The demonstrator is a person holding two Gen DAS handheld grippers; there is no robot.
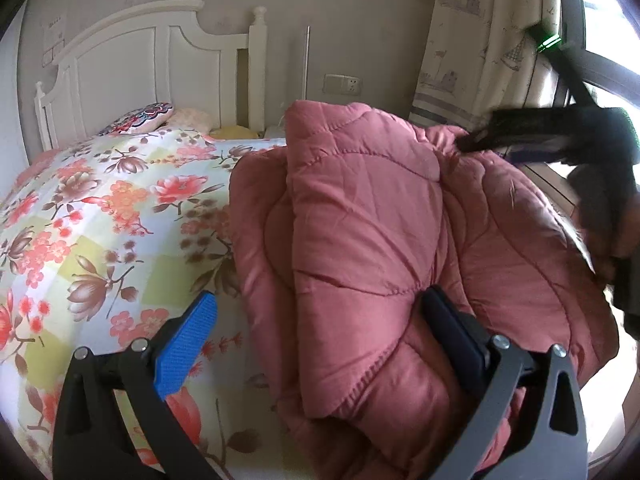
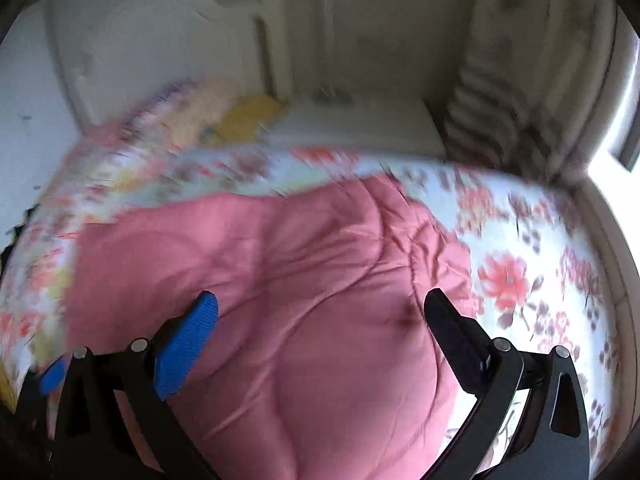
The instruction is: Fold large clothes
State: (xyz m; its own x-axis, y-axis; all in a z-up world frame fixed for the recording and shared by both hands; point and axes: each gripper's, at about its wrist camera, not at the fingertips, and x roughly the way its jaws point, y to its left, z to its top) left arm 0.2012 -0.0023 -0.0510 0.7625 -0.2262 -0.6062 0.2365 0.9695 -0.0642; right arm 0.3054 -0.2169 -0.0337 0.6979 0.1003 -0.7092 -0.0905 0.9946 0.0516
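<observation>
Quilted pink garment (image 1: 372, 216): bulky, padded, heaped in thick folds on the bed (image 1: 100, 208), near its window-side edge; dark fur trim at one end.
Bed: floral cover, white headboard (image 1: 132, 56) beyond.
Left claw (image 1: 320, 344): spread wide, holding nothing, one finger resting against the top fold.
Right claw (image 2: 320, 344): likewise spread and empty (view blurred), above the garment.
Handling, as judged: pinch through several layers at an edge, fold slowly, press air out.

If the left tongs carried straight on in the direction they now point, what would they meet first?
Most likely the pink quilted coat: its folded bulk fills the gap ahead of the open left tongs, and one finger already lies against it. Depth is unclear through the fisheye.
</observation>
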